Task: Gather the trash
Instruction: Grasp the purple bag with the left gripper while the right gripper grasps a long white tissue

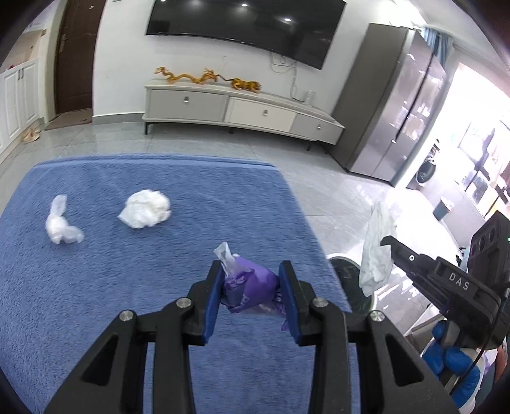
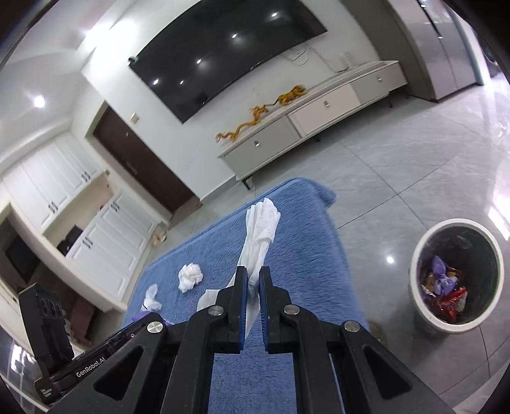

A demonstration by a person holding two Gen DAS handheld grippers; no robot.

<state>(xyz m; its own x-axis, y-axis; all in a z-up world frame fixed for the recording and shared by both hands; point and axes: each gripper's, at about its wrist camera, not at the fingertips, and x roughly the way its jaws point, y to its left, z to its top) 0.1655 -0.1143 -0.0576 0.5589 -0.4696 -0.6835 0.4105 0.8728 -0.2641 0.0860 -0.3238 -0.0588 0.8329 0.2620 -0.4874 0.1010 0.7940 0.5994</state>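
Note:
My left gripper (image 1: 251,270) is shut on a crumpled purple plastic bag (image 1: 251,288) just above the blue cloth-covered table (image 1: 143,286). My right gripper (image 2: 253,277) is shut on a long white tissue (image 2: 259,235) and holds it up in the air; the tissue also shows in the left wrist view (image 1: 377,251), hanging past the table's right edge. A white paper ball (image 1: 145,208) and a crumpled clear plastic bag (image 1: 60,223) lie on the table's far left. A white trash bin (image 2: 455,274) with wrappers inside stands on the floor to the right.
A grey TV cabinet (image 1: 242,108) stands against the far wall under a large TV (image 1: 245,22). A grey fridge (image 1: 392,105) stands at the right. Tiled floor (image 2: 398,178) surrounds the table. The bin rim shows by the table corner (image 1: 344,259).

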